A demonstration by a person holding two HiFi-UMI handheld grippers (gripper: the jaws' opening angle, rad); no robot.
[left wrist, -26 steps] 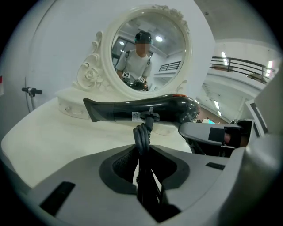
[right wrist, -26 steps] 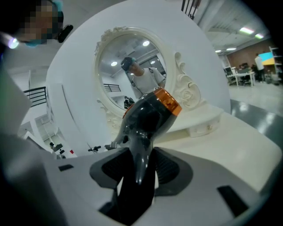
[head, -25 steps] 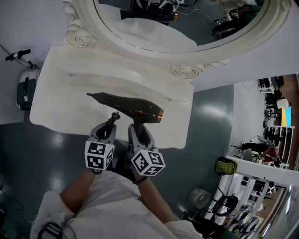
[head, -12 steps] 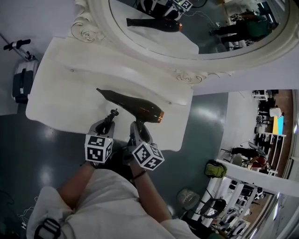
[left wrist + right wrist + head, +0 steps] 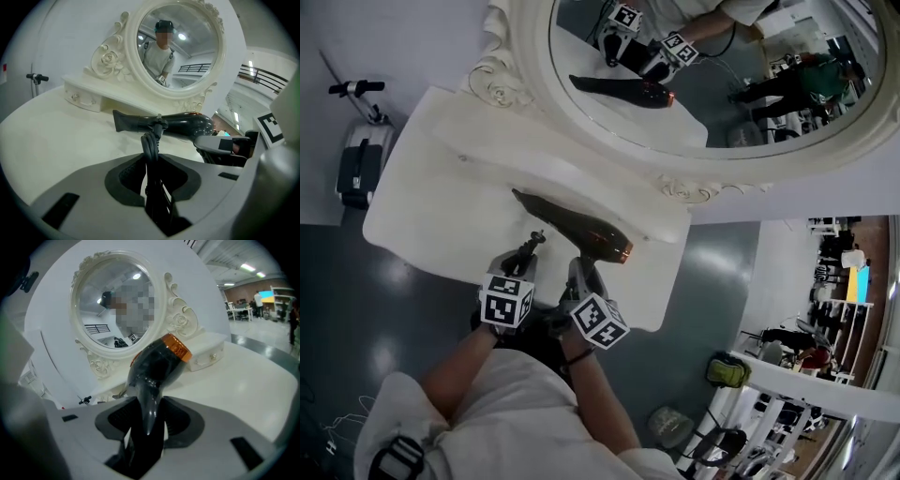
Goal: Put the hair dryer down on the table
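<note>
Hair dryer [image 5: 577, 228] handle end hidden in right gripper [image 5: 581, 268] fingers [image 5: 185, 420]; mirror [image 5: 712, 94] top cropped.

white tabletop [image 5: 431, 202]; beyond left gripper [image 5: 523, 255] and right gripper [image 5: 585, 268], low drawer ledge [image 5: 84, 99] along far edge, oval mirror [image 5: 712, 94] atop.

Grey moulded-plastic left gripper [image 5: 523, 258] and matching right gripper [image 5: 583, 272]: matte shells, black ribbed pads [image 5: 125, 177] lining the jaw recesses. Each carries a white cube with black square markers [image 5: 506, 302]. Person wears a white short-sleeved T-shirt [image 5: 516, 403] (black strap [image 5: 397, 459] at one shoulder).
</note>
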